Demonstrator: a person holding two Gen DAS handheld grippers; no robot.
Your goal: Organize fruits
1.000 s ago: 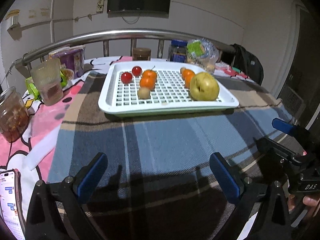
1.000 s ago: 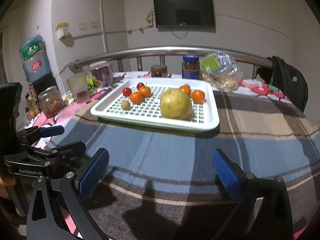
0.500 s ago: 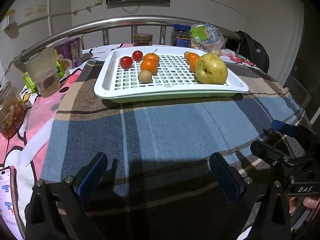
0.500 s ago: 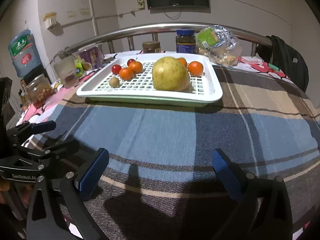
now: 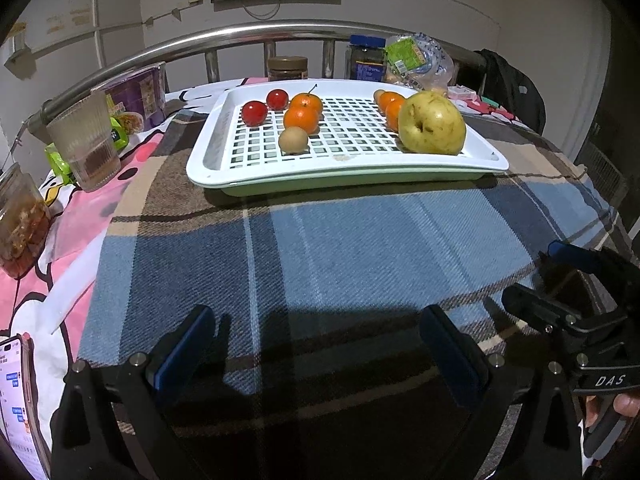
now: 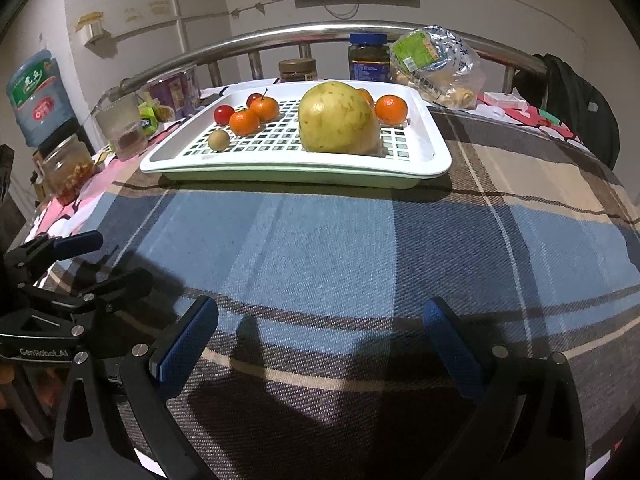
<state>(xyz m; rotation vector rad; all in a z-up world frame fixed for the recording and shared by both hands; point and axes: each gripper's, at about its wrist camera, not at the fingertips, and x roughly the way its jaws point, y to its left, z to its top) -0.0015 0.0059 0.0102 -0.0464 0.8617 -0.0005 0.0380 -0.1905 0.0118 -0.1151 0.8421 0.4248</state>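
Note:
A white slotted tray (image 5: 216,152) (image 6: 436,148) sits on the plaid cloth ahead of both grippers. On it lie a big yellow pear (image 5: 432,124) (image 6: 338,118), two red tomatoes (image 5: 254,113) (image 6: 224,114), several small oranges (image 5: 301,117) (image 6: 244,122) and a small brown fruit (image 5: 293,139) (image 6: 218,139). My left gripper (image 5: 320,352) is open and empty, low over the cloth. My right gripper (image 6: 320,348) is open and empty too. Each gripper shows at the edge of the other's view.
A glass cup (image 5: 84,144), a jar of preserves (image 5: 18,220), a purple box (image 5: 140,96) and a phone (image 5: 16,400) lie on the left. Jars (image 6: 368,62) and a food bag (image 6: 436,66) stand behind the tray by a steel rail (image 6: 320,30).
Both grippers have moved forward toward the tray, which looks larger and nearer now. Both stay open and empty.

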